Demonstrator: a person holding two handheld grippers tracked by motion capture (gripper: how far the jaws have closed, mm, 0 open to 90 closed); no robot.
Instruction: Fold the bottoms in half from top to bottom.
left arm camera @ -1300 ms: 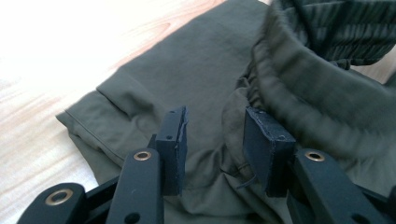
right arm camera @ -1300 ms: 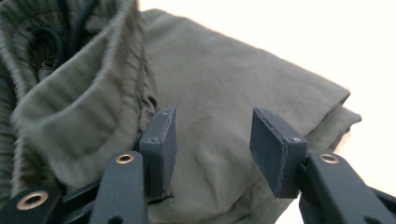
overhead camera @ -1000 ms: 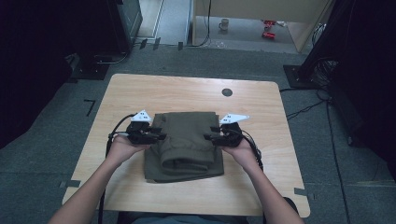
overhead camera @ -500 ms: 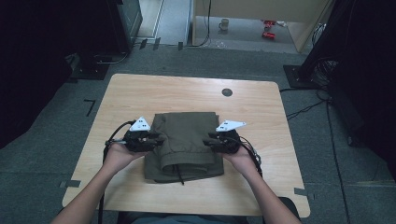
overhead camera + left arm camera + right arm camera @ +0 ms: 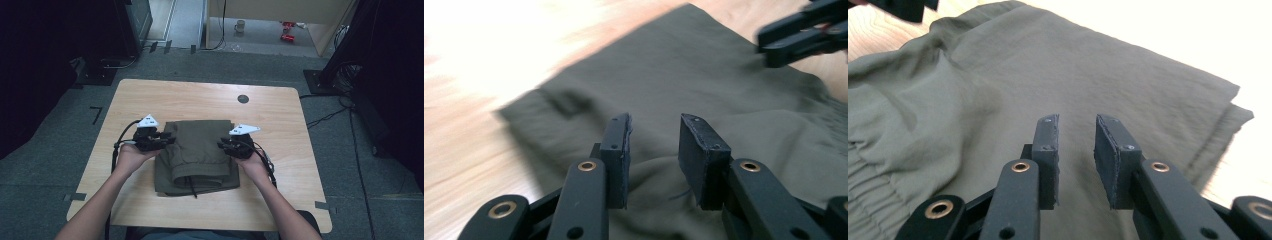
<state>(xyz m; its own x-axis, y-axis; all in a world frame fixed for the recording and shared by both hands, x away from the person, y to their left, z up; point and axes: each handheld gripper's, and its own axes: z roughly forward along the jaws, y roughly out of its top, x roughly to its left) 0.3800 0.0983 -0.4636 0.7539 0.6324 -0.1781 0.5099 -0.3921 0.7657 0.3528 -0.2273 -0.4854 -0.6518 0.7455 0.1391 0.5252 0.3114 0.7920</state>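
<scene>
One camera hangs high above the person's side, tipped forward and down, taking in the whole worktop (image 5: 200, 100) and the floor beyond at twelve o'clock. Two more ride on the grippers, each peering low and close along its own black jaws. Both look across the folded olive cloth (image 5: 199, 150) from opposite edges, facing one another. The left gripper view catches the right gripper (image 5: 804, 35) at two o'clock; all three share that cloth.
</scene>
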